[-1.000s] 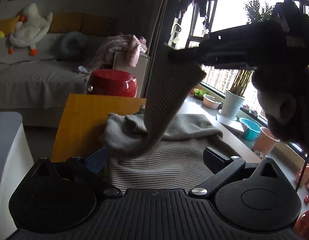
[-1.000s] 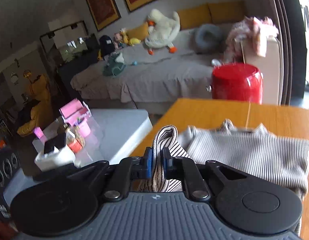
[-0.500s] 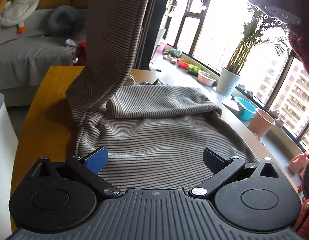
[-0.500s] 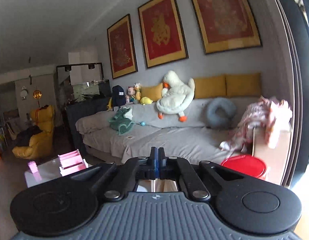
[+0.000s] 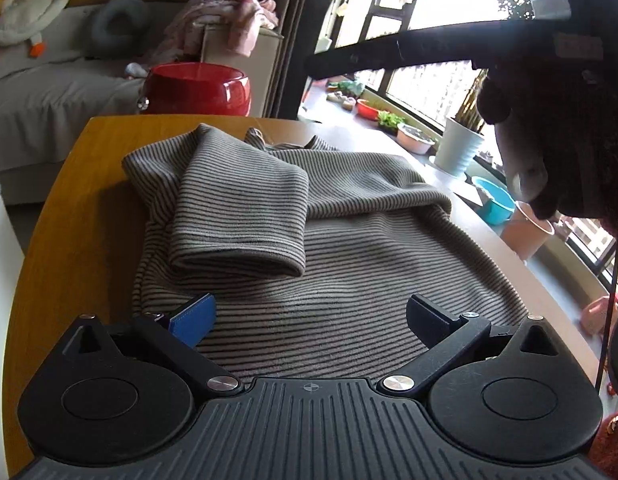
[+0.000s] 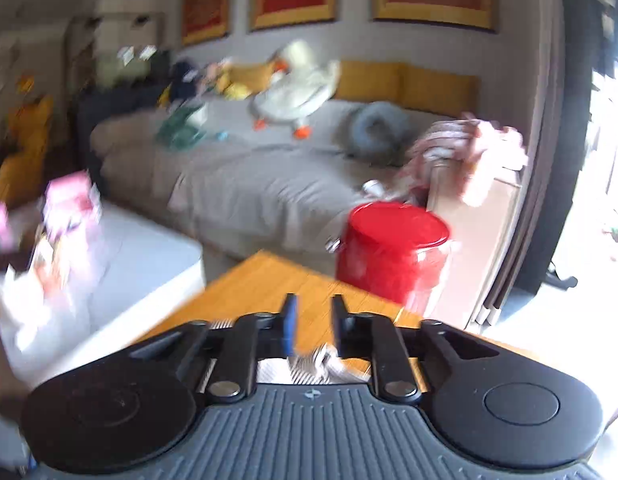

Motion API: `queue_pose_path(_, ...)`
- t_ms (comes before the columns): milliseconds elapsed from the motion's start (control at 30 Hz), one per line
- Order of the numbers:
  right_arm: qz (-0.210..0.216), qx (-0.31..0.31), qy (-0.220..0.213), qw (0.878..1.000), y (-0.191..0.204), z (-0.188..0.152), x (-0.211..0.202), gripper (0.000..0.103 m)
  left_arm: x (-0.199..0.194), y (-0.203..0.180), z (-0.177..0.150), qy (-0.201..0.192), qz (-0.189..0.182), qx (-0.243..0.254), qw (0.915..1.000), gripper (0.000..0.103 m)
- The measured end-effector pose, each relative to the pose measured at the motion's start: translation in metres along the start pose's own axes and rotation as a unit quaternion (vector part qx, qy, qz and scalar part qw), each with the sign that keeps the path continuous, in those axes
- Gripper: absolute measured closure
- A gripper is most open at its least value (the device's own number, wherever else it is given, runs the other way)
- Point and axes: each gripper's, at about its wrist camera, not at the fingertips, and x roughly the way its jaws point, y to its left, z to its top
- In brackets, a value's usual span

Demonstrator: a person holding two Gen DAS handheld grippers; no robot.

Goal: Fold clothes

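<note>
A grey striped sweater point(image 5: 349, 248) lies spread on the wooden table point(image 5: 69, 216). One sleeve point(image 5: 241, 216) lies folded over its body, cuff toward me. My left gripper point(image 5: 309, 316) is open and empty, low over the sweater's near hem. My right gripper point(image 5: 429, 52) shows in the left wrist view high above the table's far side. In its own blurred view the right gripper point(image 6: 312, 320) is open a little and holds nothing; a bit of the sweater point(image 6: 317, 364) shows below it.
A red stool point(image 5: 197, 88) stands beyond the table's far edge, with a sofa point(image 5: 49, 92) behind. A windowsill to the right holds a white plant pot point(image 5: 457, 148), a blue bowl point(image 5: 493, 200) and a pink pot point(image 5: 525, 232). A white side table point(image 6: 121, 264) stands left.
The right gripper lifted the sleeve, carried it over the sweater, opened and let it go. The sleeve now lies folded on the body. The right gripper is moving fast.
</note>
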Motion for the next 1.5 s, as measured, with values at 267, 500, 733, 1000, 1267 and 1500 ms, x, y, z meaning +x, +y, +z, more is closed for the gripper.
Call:
queue_pose_path(267,0.105,-0.161,0.093,0.977,0.089,-0.061,0.023,0.063,0.005,0.005,-0.01,0.011,0.0,-0.004,0.9999,0.0)
queue_pose_path(500,0.108,-0.172,0.125,0.971,0.116,-0.071,0.058,0.059,0.004,0.001,-0.015,0.008,0.004,0.012,0.9999,0.0)
queue_pose_path(733,0.046,-0.064,0.053,0.995,0.071,-0.032,0.041,0.099,0.005,0.003,-0.016,0.005,0.0,0.007,1.0,0.0)
queue_pose_path(1000,-0.021,0.165,-0.037,0.985,-0.062,-0.009,-0.016,0.099,0.005,0.003,-0.016,0.004,0.002,0.009,1.0,0.0)
queue_pose_path(1267,-0.041,0.31,-0.003,0.95,-0.132,-0.081,-0.01,0.099,0.007,0.003,-0.013,0.012,0.005,0.008,0.9999,0.0)
queue_pose_path(1500,-0.086,0.343,0.052,0.934,-0.147,-0.134,0.003,0.099,-0.005,0.005,0.014,-0.008,-0.011,-0.015,0.9998,0.0)
